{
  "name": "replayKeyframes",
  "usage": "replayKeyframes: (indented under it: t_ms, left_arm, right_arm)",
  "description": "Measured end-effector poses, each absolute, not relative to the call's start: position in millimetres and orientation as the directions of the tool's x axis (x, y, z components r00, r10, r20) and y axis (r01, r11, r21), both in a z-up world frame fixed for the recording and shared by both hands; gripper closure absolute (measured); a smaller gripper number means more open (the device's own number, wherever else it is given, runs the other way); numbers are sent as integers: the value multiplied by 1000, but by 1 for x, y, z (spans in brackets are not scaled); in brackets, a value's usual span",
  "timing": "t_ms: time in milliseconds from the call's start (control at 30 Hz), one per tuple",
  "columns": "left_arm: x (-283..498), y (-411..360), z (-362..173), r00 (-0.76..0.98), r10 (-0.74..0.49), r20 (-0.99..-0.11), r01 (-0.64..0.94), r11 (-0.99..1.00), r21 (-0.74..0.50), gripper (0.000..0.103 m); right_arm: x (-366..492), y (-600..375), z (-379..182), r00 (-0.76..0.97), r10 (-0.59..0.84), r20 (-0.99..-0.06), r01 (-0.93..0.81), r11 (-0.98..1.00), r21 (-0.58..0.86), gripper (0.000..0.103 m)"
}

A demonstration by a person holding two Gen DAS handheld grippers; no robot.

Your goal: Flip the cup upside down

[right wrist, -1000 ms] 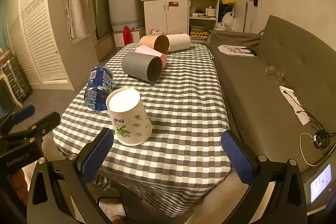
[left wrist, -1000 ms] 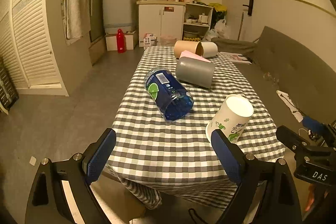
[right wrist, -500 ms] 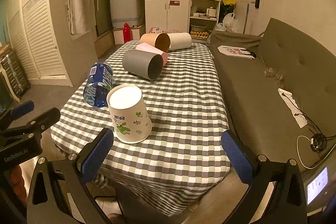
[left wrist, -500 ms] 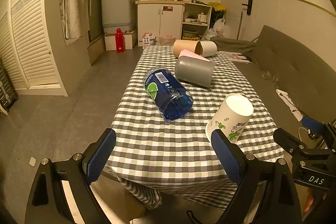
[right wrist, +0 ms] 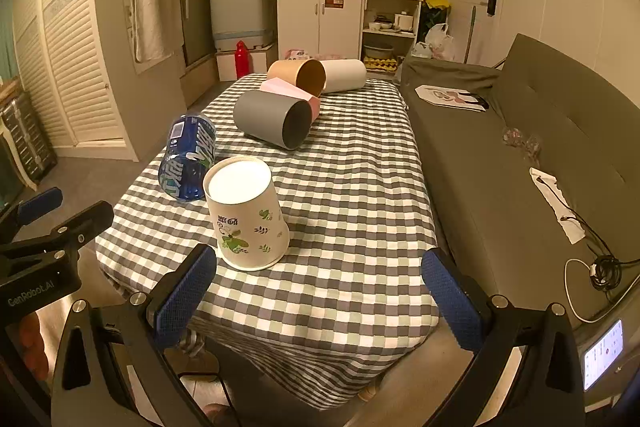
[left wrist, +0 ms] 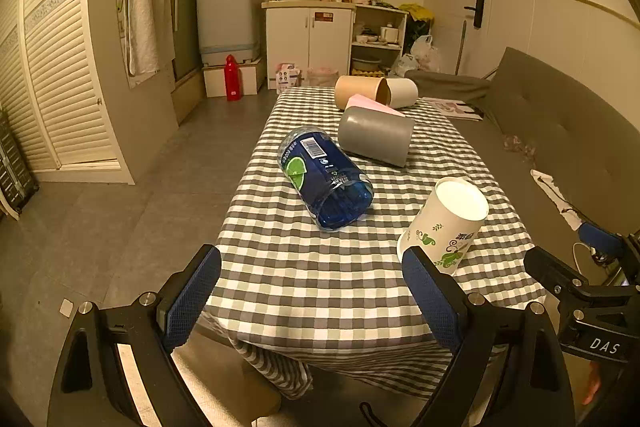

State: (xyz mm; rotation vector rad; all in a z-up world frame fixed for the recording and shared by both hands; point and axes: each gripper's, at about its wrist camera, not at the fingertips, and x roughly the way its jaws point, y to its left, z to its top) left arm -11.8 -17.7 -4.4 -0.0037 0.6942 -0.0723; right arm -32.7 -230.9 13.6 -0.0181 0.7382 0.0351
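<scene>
A white paper cup with green leaf prints [right wrist: 246,215] stands upside down, rim on the checked tablecloth [right wrist: 360,187], near the table's front edge. It also shows in the left wrist view [left wrist: 446,227], just beyond my left gripper's right finger. My left gripper [left wrist: 310,291] is open and empty, held before the table's front edge. My right gripper [right wrist: 318,291] is open and empty, with the cup just beyond its left finger.
A blue plastic bottle [left wrist: 326,179] lies on its side mid-table. A grey cup [left wrist: 376,141], a pink cup [left wrist: 374,105], a tan cup [left wrist: 362,93] and a white cup [left wrist: 402,93] lie on their sides farther back. A grey sofa [right wrist: 540,147] runs along the right.
Both grippers have drifted slightly back from the table. The cup and the other objects have not moved.
</scene>
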Motion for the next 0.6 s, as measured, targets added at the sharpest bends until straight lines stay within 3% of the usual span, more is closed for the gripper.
replayKeyframes:
  t_ms: [600]
  left_arm:
    - [-13,-18,-4,765,-70,-640,66,997,-29,8]
  right_arm:
    - [-30,-229,11,729,21,-684,-41,999,-14,0]
